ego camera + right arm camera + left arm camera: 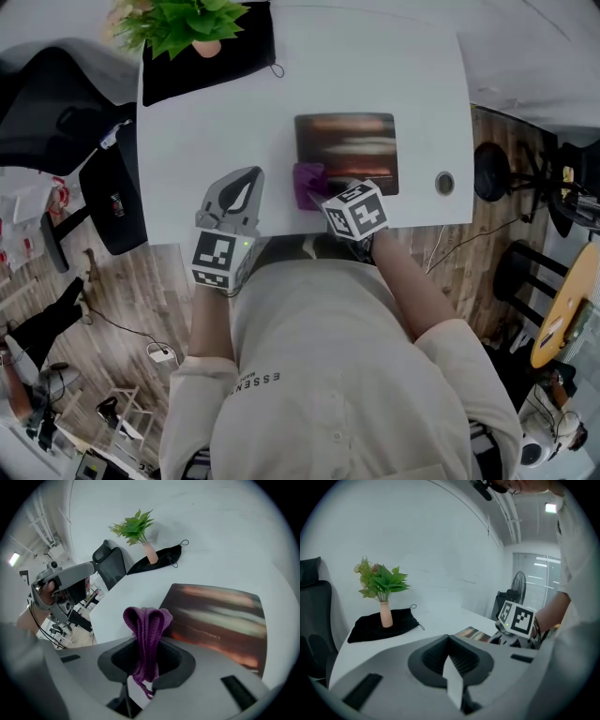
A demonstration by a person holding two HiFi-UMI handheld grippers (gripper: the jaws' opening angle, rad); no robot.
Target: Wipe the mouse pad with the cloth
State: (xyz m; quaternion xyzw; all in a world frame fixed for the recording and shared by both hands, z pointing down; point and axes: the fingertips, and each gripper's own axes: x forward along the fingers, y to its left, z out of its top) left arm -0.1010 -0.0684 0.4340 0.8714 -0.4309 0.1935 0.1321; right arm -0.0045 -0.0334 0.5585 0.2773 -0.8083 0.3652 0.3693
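A dark mouse pad (347, 150) with reddish streaks lies on the white table (216, 131), towards its front right. My right gripper (322, 194) is shut on a purple cloth (307, 183), which hangs bunched over the pad's near left corner. In the right gripper view the cloth (146, 625) sticks up from between the jaws of that gripper (143, 660), with the pad (215, 616) just beyond. My left gripper (246, 180) hovers over bare table left of the pad, shut and holding nothing. The left gripper (452, 663) sees the pad (471, 633) at its right.
A green plant in a pink vase (206, 45) stands on a black bag (211, 61) at the table's far left. A round cable hole (444, 183) sits right of the pad. A black office chair (56, 112) is left of the table, stools (492, 173) to the right.
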